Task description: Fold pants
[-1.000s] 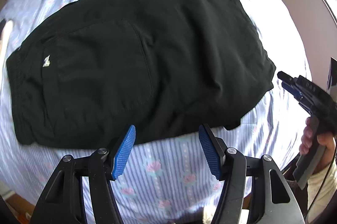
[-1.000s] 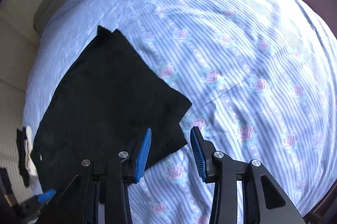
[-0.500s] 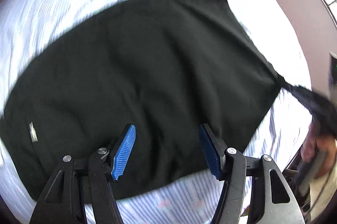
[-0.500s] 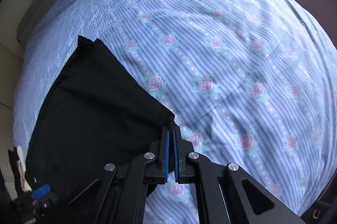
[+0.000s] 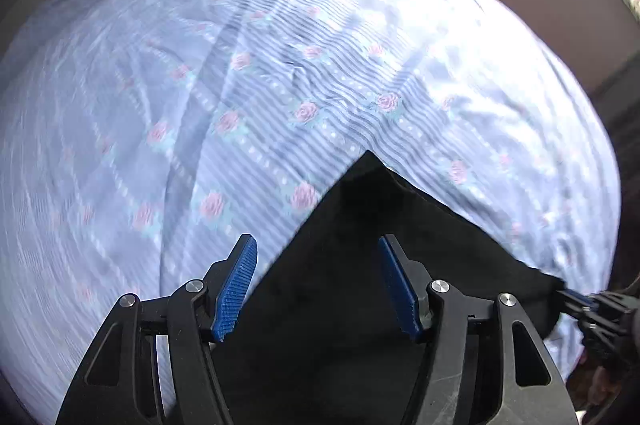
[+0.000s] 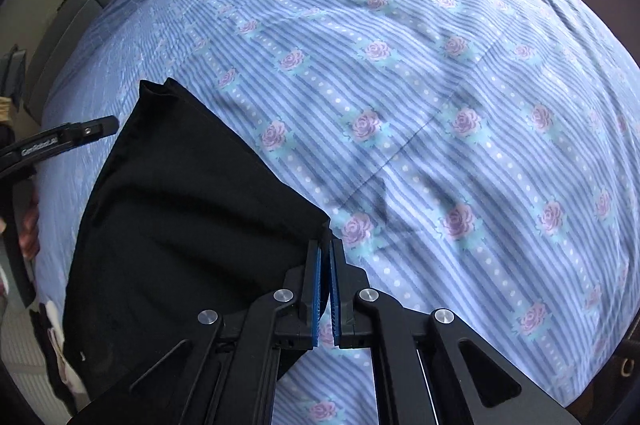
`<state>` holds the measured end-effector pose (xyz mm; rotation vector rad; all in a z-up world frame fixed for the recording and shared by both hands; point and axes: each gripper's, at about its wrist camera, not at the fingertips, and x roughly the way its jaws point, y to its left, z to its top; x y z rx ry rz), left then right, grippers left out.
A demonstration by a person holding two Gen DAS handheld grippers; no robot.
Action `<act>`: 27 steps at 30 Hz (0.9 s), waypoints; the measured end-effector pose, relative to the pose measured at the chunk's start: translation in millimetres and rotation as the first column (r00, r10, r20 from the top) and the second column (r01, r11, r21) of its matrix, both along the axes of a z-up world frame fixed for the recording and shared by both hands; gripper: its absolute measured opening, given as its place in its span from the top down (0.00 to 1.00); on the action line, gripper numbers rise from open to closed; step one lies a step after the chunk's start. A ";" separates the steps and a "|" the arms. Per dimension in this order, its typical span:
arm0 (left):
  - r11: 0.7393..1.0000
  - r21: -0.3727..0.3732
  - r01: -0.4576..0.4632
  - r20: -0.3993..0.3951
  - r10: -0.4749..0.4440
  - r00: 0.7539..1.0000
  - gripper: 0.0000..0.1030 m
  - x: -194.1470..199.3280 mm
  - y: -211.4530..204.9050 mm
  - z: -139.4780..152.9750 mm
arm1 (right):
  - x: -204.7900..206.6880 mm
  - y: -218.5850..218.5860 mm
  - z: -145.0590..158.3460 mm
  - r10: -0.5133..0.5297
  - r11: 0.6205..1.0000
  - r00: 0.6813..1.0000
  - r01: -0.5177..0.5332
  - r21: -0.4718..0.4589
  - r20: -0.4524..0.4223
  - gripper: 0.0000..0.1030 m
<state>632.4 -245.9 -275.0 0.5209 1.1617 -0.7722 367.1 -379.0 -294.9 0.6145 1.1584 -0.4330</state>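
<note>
Your right hand-held gripper point(image 6: 325, 257) is pinched tight on a corner of the black pants point(image 6: 180, 209), blue pads pressed together with the cloth caught between them, and from that corner the garment runs away to your left and forward across the striped, rose-printed bed sheet point(image 6: 440, 85). Your left hand-held gripper point(image 5: 318, 285) is spread wide with nothing between its pads, poised over the pants point(image 5: 360, 265), the far pointed corner lying straight ahead of it and the cloth filling the space beneath. The taut edge between the two tools looks like the line that counts: from the right-wrist view your left tool point(image 6: 56, 141) sits just beside the far corner, so the left is the nearer one to take it. I'd judge that corner the next catch, to match the one you hold already.
</note>
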 end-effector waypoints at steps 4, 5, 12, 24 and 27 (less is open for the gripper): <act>0.995 0.065 0.078 -0.024 -0.076 0.997 0.70 2.7 -19.2 -23.5 | -8.8 0.9 -7.7 -0.037 0.999 0.999 0.038 0.038 -0.014 0.95; 0.995 0.070 0.076 -0.044 -0.073 0.996 0.75 5.6 -22.5 -28.0 | -10.3 1.2 -9.7 -0.042 0.998 0.999 0.043 0.045 -0.019 0.95; 0.991 0.064 0.117 -0.047 -0.114 0.992 0.77 14.1 -47.1 -36.4 | -18.2 -6.7 -29.2 -0.132 0.979 0.991 0.135 0.154 -0.028 0.74; 0.993 0.049 0.107 -0.132 -0.099 0.986 0.91 6.5 -55.9 -59.5 | -10.2 -8.9 -39.0 -0.101 0.977 0.995 0.097 0.192 0.012 0.93; 0.994 0.024 0.104 -0.103 -0.102 0.989 0.91 4.3 -72.7 -48.1 | -14.9 -17.6 -16.8 -0.144 0.985 0.989 0.139 0.098 0.041 0.94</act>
